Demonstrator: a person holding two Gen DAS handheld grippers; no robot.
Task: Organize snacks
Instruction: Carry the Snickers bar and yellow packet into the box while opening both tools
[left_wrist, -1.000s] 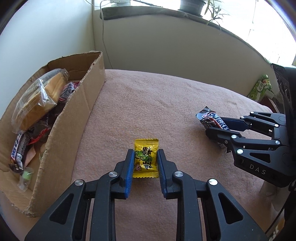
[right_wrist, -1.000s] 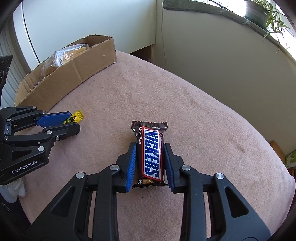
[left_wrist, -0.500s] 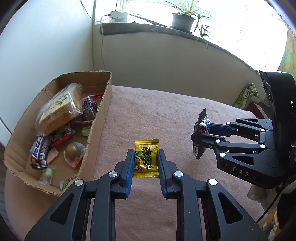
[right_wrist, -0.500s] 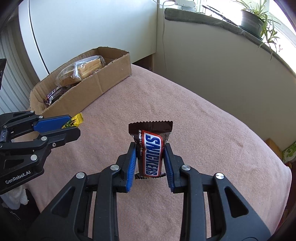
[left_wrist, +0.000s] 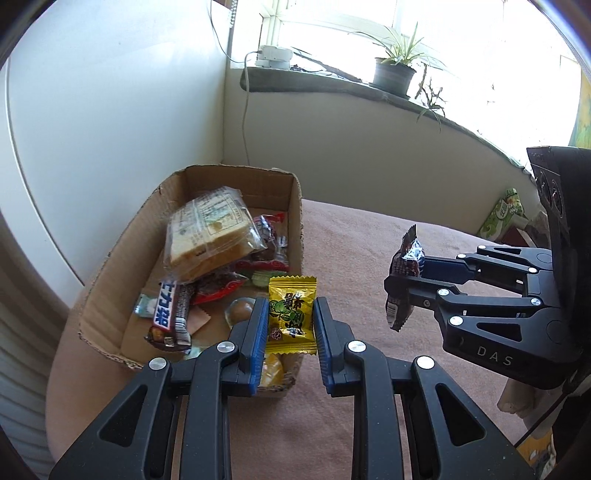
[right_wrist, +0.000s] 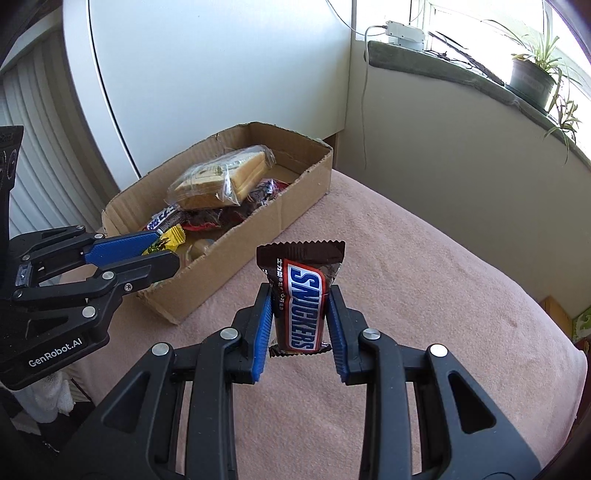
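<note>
While the left gripper clamps a yellow candy over the near corner of the cardboard box, the right gripper clamps a Snickers bar above the pink cloth. Free cloth lies to the right of the box wall. A grey sill with 1 potted plant borders the far side.

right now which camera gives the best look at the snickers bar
The right wrist view: the Snickers bar faces the lens, logo readable, pinched between the right gripper fingers. The left wrist view shows it only edge-on, a crumpled wrapper end with no logo legible.
</note>
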